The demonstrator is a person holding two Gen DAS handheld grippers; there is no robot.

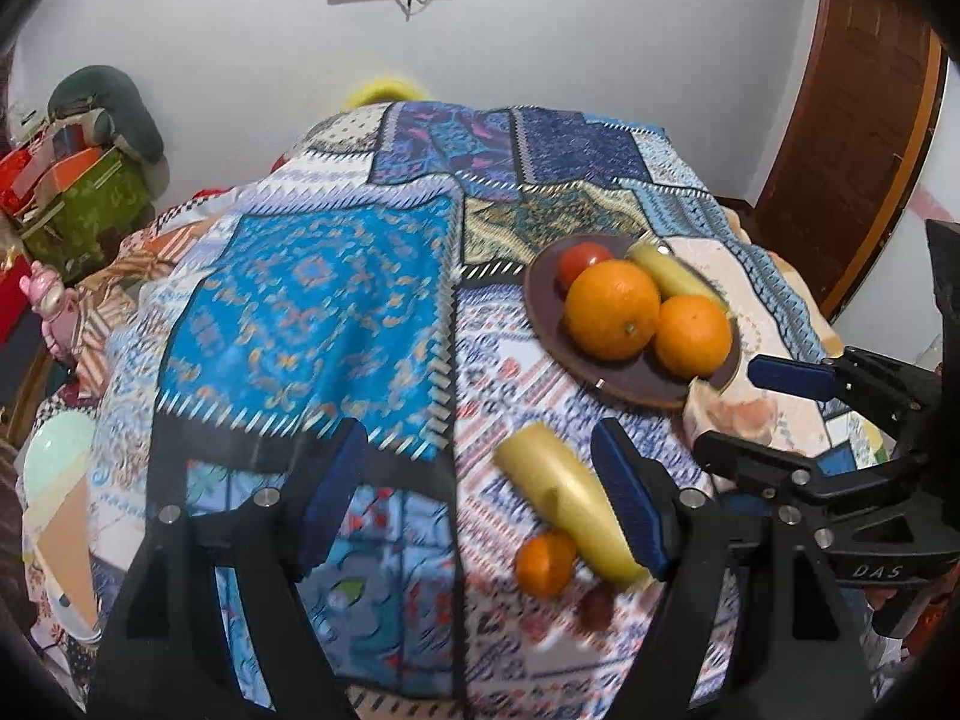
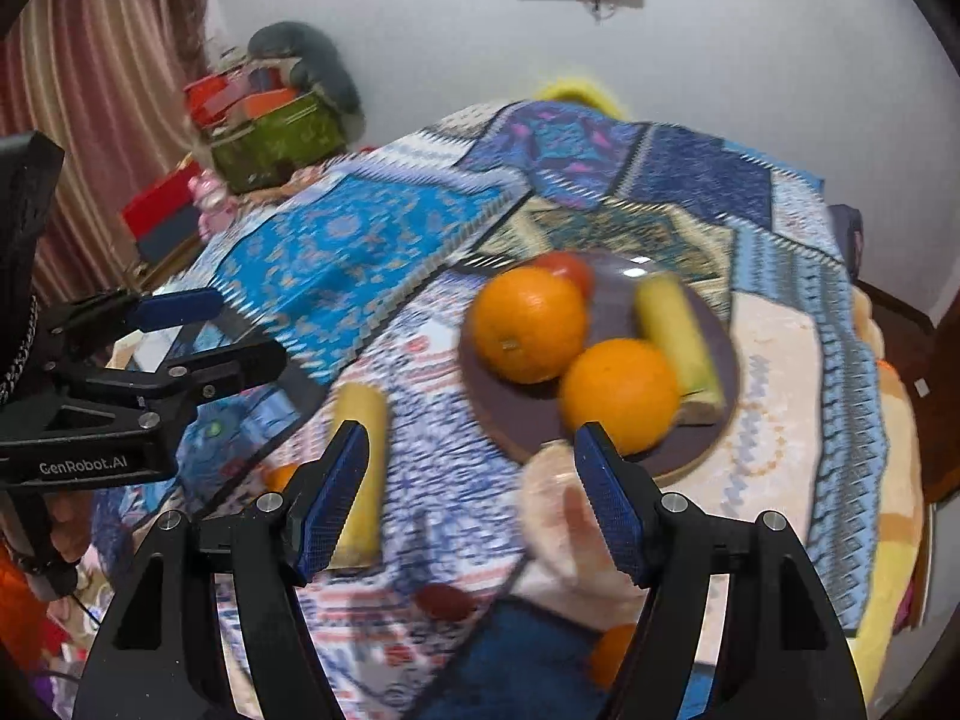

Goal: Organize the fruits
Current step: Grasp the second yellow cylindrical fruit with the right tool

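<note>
A brown plate (image 1: 624, 381) (image 2: 516, 420) on the patterned cloth holds two oranges (image 1: 612, 309) (image 2: 528, 324), a tomato (image 1: 582, 258) (image 2: 567, 270) and a banana piece (image 1: 672, 276) (image 2: 678, 342). A second banana piece (image 1: 570, 501) (image 2: 360, 468), a small orange (image 1: 543, 564) (image 2: 282, 474) and a dark red fruit (image 1: 597, 606) (image 2: 444, 600) lie loose in front. My left gripper (image 1: 480, 498) (image 2: 240, 330) is open and empty, left of the loose banana. My right gripper (image 2: 468, 498) (image 1: 738, 408) is open over a pale peeled fruit (image 2: 558, 504) (image 1: 738, 414).
Another small orange (image 2: 609, 654) lies near the front edge. Boxes and a green case (image 1: 78, 198) (image 2: 270, 144) are stacked at the back left beside a pink toy (image 1: 51, 312). A wooden door (image 1: 852, 120) stands at the right. A pale bowl (image 1: 54, 456) sits at the left.
</note>
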